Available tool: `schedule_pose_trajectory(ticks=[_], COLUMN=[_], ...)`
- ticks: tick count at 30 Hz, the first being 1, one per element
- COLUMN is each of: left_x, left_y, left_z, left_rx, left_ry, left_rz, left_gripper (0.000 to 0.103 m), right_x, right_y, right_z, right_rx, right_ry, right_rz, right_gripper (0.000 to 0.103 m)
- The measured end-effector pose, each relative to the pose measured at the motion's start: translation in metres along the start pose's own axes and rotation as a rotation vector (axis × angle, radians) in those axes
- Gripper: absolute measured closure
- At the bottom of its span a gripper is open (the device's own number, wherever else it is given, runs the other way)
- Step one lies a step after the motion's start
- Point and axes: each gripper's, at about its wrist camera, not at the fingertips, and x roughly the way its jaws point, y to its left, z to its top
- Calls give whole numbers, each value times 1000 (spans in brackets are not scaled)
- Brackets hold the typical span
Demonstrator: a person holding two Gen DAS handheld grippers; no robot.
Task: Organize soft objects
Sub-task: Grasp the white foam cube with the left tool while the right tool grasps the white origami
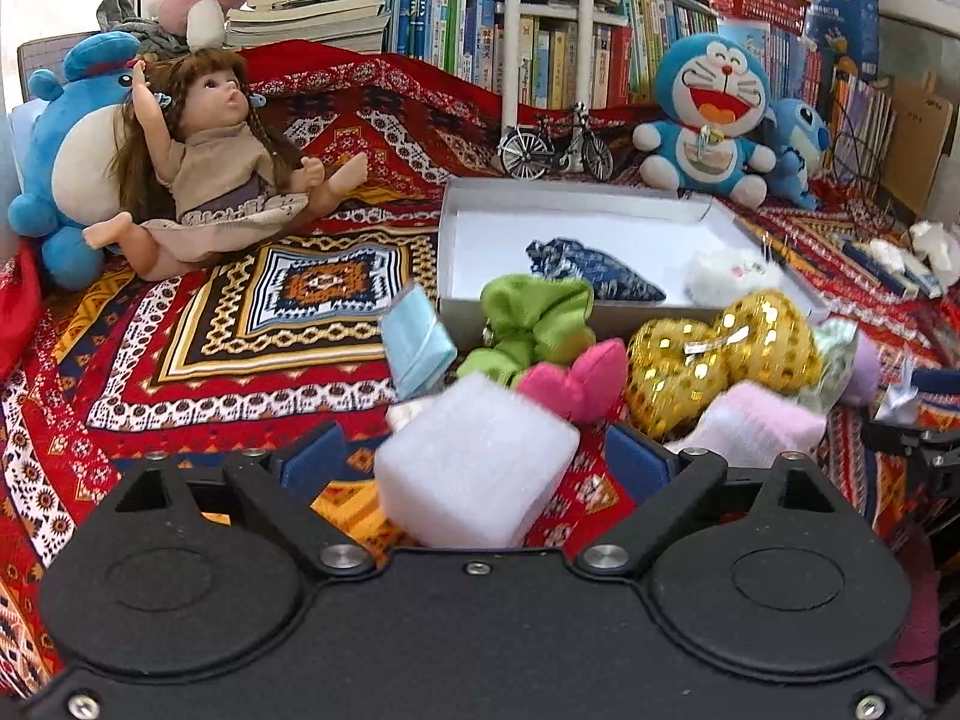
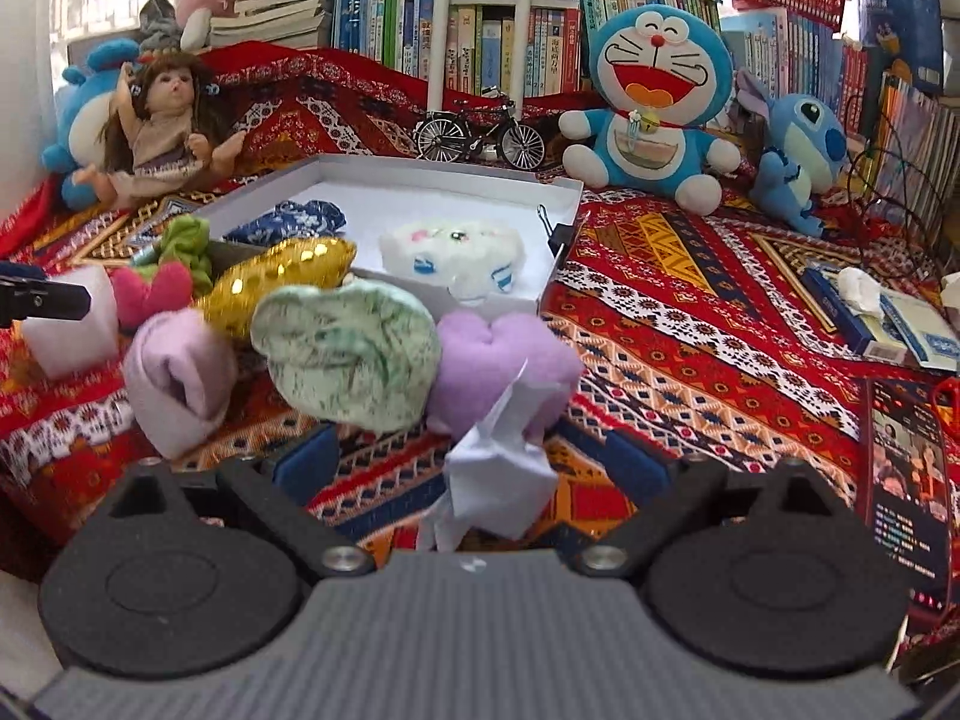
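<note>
You are working over a red patterned cloth (image 1: pixel 180 360) spread across a surface backed by a crowded bookshelf (image 1: pixel 540 48), with a doll (image 1: pixel 222 168) and a blue cat plush (image 2: pixel 654 96) propped along the back. Your left gripper (image 1: pixel 474 462) stands wide, a white foam block (image 1: pixel 474 468) loose between its pads. Your right gripper (image 2: pixel 474 462) is also spread, crumpled white paper (image 2: pixel 498 480) between its fingers untouched; the soft pieces heap just before the white box (image 1: pixel 447 252).
</note>
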Motion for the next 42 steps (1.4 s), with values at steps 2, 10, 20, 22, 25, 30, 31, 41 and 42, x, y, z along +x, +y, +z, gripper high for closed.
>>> schedule_pose_trajectory(ticks=[2, 10, 20, 22, 25, 30, 31, 41, 42], left_x=[2, 13, 21, 21, 21, 22, 22, 24, 25], left_y=[-2, -6, -5, -5, -5, -5, -5, -7, -7], left_z=[-3, -12, -11, -10, -10, -11, -11, -11, -11], left_rx=[16, 20, -8, -8, -7, -5, -4, 6, 6], left_ry=[6, 26, 55, 55, 54, 53, 51, 43, 42], left_rz=[5, 8, -7, -9, -8, 0, 1, 13, 14], left_gripper=[9, 9, 18, 18, 18, 19, 19, 21, 22], right_x=[0, 0, -2, -2, -3, -4, -4, -6, -6], right_y=[3, -3, -5, -5, -3, -1, -1, 0, 0], right_z=[-3, -10, -13, -14, -14, -14, -14, -15, -15], right_rx=[-1, 65, 102, 106, 103, 97, 98, 105, 103], right_ry=[-10, -24, -18, -17, -20, -23, -23, -25, -26], right_rz=[-18, -35, -38, -37, -39, -44, -43, -41, -42], right_gripper=[6, 23, 47, 49, 51, 56, 57, 57, 57])
